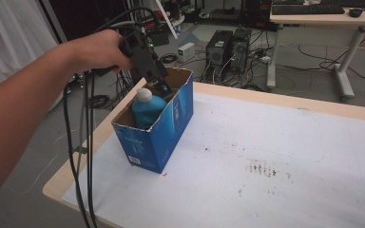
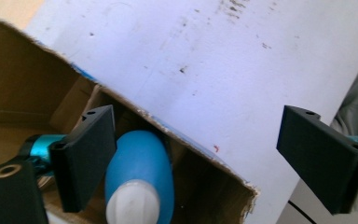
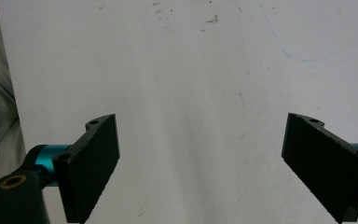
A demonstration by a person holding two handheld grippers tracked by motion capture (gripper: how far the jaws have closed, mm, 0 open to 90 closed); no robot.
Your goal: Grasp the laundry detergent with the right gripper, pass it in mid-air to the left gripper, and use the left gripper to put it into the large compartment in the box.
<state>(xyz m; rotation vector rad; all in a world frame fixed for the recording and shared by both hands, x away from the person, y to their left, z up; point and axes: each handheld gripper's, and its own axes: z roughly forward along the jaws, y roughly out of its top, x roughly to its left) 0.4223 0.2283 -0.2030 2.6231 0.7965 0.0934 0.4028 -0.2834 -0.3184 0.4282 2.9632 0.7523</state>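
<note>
Forearm [image 1: 24, 118] lower left, stained white table [image 1: 275, 142], cluttered cabled floor [image 1: 228, 52]

Box [image 1: 164, 135]: glossy blue outside with white print and a small white label low on the near face, raw brown cardboard inside and on the torn rim. Bottle [image 1: 147, 110] in it: blue body, white cap. Left gripper [image 2: 196, 158]: matte black jaws, teal metal behind them, a brass-coloured ring in the black body. Right gripper [image 3: 200, 163]: same black and teal. Table cover [image 1: 275, 142]: white, speckled with brown-red stains; table edge [image 1: 285, 97] pale wood. Cables [image 1: 83, 156]: black.
</note>
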